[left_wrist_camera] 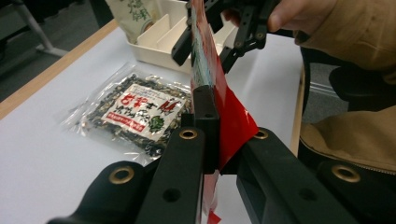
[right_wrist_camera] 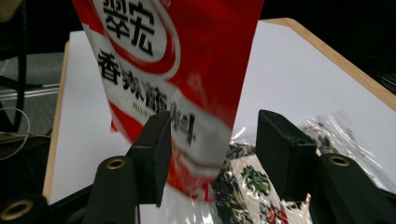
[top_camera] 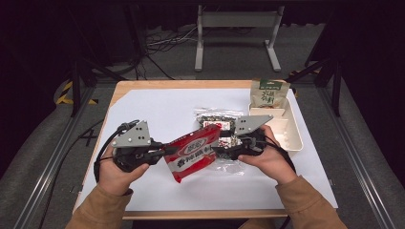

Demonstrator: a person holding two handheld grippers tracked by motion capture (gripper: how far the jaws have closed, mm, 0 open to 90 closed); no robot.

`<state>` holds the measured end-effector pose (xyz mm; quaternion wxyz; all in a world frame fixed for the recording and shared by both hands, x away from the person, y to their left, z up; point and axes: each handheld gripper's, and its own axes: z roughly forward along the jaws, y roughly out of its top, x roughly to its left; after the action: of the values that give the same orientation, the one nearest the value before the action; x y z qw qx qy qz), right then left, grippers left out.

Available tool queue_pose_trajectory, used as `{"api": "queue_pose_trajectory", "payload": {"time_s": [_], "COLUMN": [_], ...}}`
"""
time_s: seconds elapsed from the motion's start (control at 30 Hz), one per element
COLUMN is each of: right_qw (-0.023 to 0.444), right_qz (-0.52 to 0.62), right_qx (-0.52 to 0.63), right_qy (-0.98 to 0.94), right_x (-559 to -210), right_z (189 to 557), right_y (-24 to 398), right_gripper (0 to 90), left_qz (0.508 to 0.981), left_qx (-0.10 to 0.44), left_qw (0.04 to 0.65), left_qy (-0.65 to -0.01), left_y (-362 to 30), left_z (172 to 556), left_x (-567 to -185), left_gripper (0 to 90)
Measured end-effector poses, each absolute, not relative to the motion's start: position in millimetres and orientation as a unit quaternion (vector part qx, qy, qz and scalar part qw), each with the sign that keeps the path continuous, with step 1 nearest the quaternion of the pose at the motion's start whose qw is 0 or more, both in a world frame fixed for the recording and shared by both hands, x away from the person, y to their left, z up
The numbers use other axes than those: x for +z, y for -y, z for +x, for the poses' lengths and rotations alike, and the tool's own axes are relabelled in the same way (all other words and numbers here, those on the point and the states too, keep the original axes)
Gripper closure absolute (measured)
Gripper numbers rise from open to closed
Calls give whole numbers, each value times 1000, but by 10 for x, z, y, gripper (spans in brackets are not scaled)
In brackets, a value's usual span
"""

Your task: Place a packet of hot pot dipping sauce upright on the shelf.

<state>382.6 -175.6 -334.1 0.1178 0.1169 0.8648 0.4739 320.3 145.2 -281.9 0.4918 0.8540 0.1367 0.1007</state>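
High view: the table (top_camera: 143, 102) is seen with a white tray (top_camera: 292, 131) at the right. A red bag (top_camera: 195, 151) is held up between both grippers. The left gripper (left_wrist_camera: 212, 123) is clamped on it. The right gripper (right_wrist_camera: 212, 154) is open around it. Putting it in the tray is likely left.

a clear packet of dark dried food (top_camera: 217, 119) is lying flat on the white table sheet (top_camera: 157, 107); a green-labelled pouch (top_camera: 269, 93) is leaning at the far end of a cream divided tray (top_camera: 293, 136).
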Motion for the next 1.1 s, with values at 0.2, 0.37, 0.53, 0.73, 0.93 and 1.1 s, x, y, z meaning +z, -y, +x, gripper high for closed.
{"api": "queue_pose_trajectory", "payload": {"time_s": [0.2, 0.37, 0.53, 0.73, 0.93, 1.1], "right_qw": [82, 53, 49, 39, 25, 15], "right_qz": [91, 74, 65, 48, 32, 34], "right_qx": [488, 487, 476, 467, 461, 459], "right_qy": [-864, -869, -875, -882, -886, -887], "right_x": [-3369, -3393, -3402, -3391, -3377, -3379], "right_z": [3803, 3763, 3743, 3736, 3727, 3727], "right_y": [1672, 1586, 1550, 1564, 1582, 1586], "right_gripper": [488, 543, 618, 782, 892, 895], "left_qz": [856, 855, 853, 852, 849, 849], "left_qx": [100, 101, 103, 103, 95, 96], "left_qw": [492, 494, 496, 497, 502, 501], "left_qy": [-124, -121, -124, -128, -138, -138], "left_y": [-1395, -1367, -1391, -1406, -1417, -1416], "left_z": [3163, 3143, 3141, 3151, 3182, 3184], "left_x": [-2810, -2809, -2804, -2812, -2832, -2834], "left_gripper": [892, 892, 892, 892, 891, 890]}}
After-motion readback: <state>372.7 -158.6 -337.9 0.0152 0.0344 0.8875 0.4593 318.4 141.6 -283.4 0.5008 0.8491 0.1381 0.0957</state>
